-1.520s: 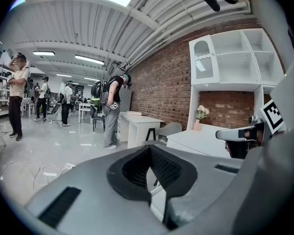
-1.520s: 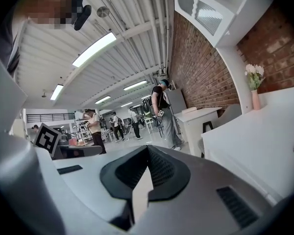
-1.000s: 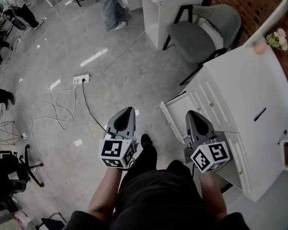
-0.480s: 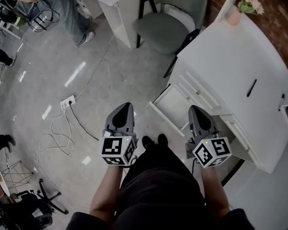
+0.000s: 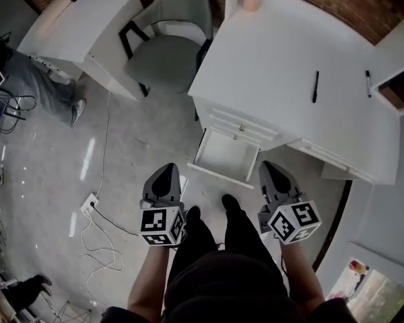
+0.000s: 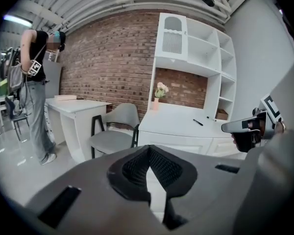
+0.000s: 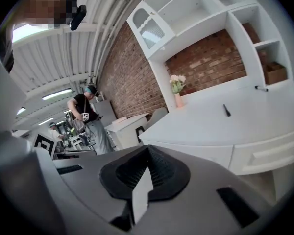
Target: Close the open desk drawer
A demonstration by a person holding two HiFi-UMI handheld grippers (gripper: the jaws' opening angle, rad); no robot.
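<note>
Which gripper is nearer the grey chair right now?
Left. The left gripper sits directly in front of the chair; the right gripper sits farther right, past the open drawer.

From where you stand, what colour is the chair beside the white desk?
The chair is grey with black legs. It shows best in the head view.

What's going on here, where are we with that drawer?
A person stands facing the white desk with a gripper in each hand. The desk drawer is pulled out toward the person's feet and has not been closed. The left gripper and right gripper hang on either side of the drawer front, short of it, touching nothing. Both have their jaws together and empty. Two pens lie on the desktop.
</note>
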